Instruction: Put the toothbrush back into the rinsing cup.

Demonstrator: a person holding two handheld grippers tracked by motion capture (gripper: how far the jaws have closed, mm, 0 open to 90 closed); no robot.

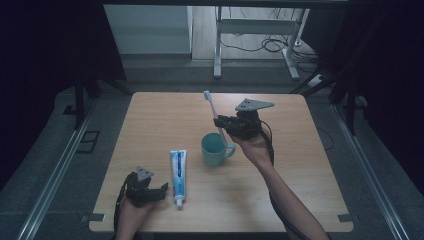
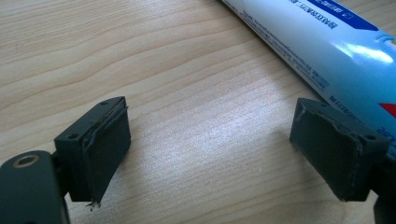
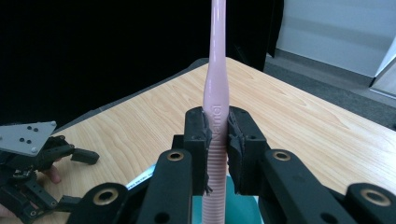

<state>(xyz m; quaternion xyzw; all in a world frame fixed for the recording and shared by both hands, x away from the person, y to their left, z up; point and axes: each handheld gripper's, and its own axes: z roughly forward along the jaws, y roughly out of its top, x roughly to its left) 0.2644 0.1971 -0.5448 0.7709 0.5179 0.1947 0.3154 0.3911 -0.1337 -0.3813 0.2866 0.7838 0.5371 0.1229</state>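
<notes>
Pink toothbrush (image 1: 214,114) upright, bristles topmost

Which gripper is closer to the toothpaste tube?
Left. The left gripper rests open right beside the toothpaste tube; the right gripper is up over the cup, holding the toothbrush.

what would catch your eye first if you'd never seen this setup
The pale pink plastic toothbrush, clamped in the right gripper and raised above the teal ceramic mug at mid-table. Next, the white-and-blue toothpaste tube lying flat on the light wooden table, just beside the open left gripper.
</notes>
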